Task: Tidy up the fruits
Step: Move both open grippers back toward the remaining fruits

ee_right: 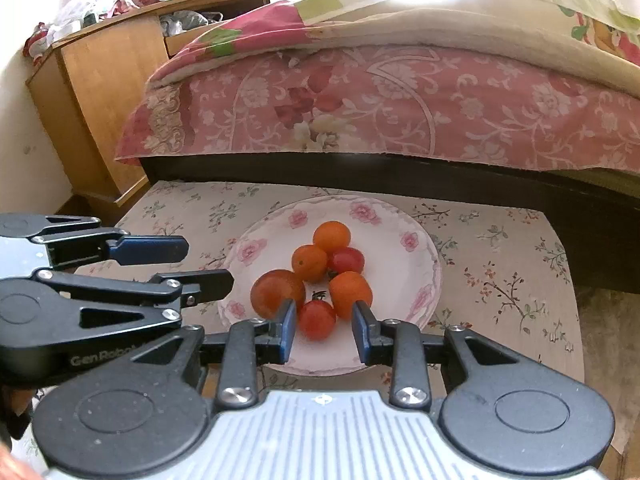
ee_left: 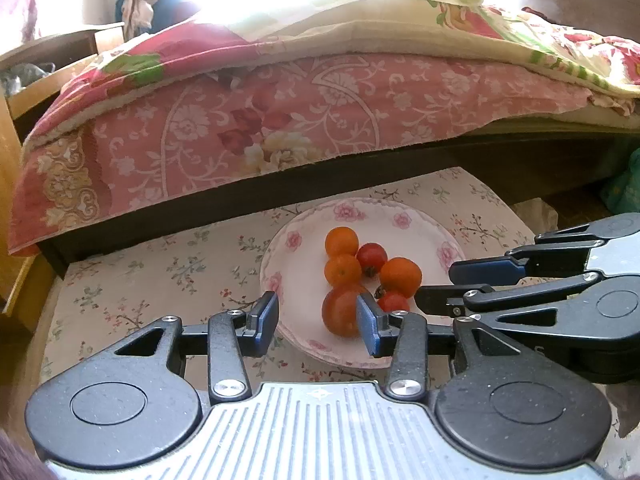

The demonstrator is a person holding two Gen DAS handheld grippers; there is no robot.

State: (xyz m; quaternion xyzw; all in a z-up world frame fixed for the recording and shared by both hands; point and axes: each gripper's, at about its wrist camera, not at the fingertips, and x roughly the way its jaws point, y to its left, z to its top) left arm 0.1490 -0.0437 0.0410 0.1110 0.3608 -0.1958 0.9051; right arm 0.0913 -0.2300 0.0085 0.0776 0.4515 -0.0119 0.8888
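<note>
A white plate with pink flowers (ee_left: pixel 400 232) (ee_right: pixel 384 220) sits on a floral-clothed low table and holds several small oranges and tomatoes in a cluster. My left gripper (ee_left: pixel 318 322) is open at the plate's near edge. A large orange-red tomato (ee_left: pixel 340 312) (ee_right: pixel 277 293) lies between its blue pads, close to the right one. My right gripper (ee_right: pixel 325 330) is open too, its fingers flanking a small red tomato (ee_right: pixel 317 320) (ee_left: pixel 394 302). An orange (ee_right: pixel 350 294) (ee_left: pixel 401 276) sits just beyond its right finger. Each gripper shows in the other's view: the right gripper (ee_left: pixel 460 286), the left gripper (ee_right: pixel 200 266).
A bed with a pink floral cover (ee_left: pixel 280 120) (ee_right: pixel 400 112) and a dark frame (ee_right: pixel 400 180) stands right behind the table. A wooden cabinet (ee_right: pixel 100 100) is at the left. The table cloth (ee_right: pixel 500 260) is bare to the plate's right. A green bag (ee_left: pixel 626 188) lies at the far right.
</note>
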